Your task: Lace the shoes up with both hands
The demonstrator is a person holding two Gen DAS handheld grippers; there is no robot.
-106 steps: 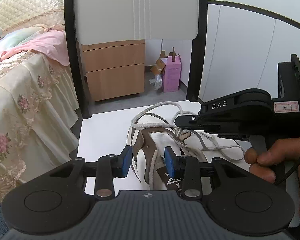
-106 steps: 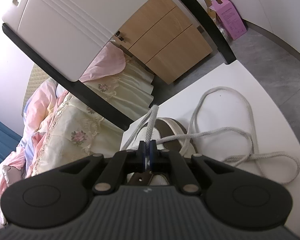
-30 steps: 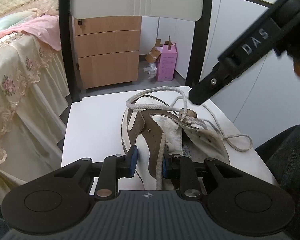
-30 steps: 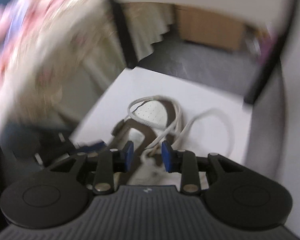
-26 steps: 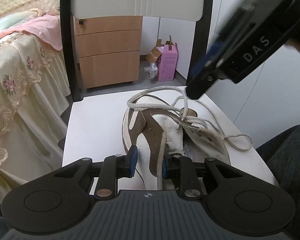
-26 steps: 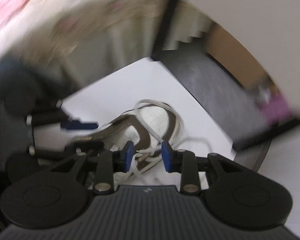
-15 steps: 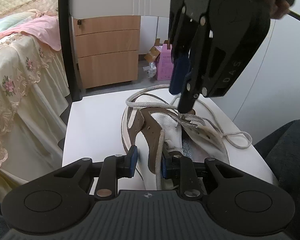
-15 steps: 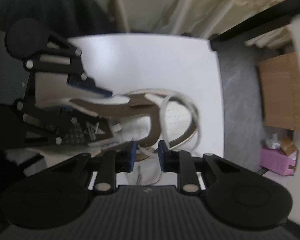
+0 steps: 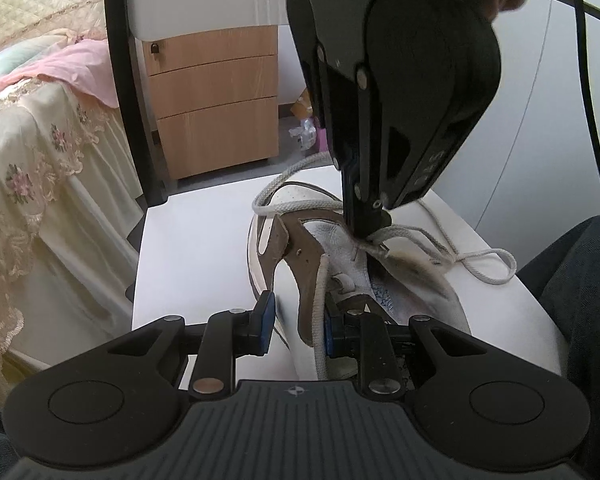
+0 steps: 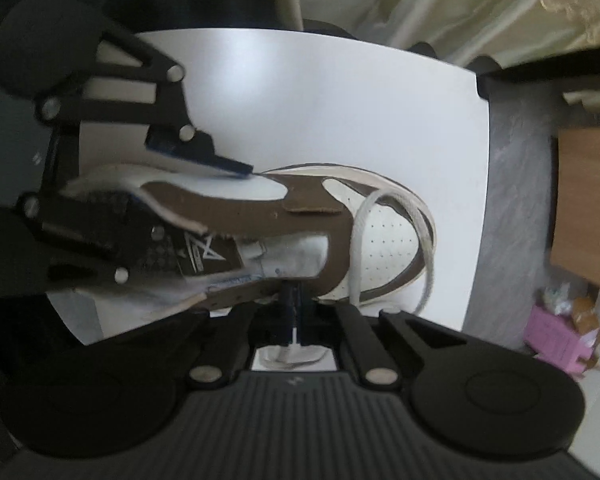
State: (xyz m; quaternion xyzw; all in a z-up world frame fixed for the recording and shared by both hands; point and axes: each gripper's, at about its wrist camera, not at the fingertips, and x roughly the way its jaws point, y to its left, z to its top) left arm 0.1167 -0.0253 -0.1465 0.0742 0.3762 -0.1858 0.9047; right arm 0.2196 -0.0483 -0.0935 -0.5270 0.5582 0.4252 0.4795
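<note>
Black tongs (image 9: pixel 296 322), blue pads (image 9: pixel 266 316), silver screws, ribbed grey housing

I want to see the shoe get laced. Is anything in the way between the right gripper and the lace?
No, nothing visible. The right gripper has its fingers shut on the lace at the shoe, while the left gripper grips the shoe's collar.

Partly legible "DAS" on the right hand-held gripper (image 9: pixel 370 222)

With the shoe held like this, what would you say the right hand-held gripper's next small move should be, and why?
Probably lift the right hand-held gripper to draw the lace through. It appears shut on the lace at the eyelet flap, slack loops lie loose on the white seat, and the left hand-held gripper steadies the shoe.
</note>
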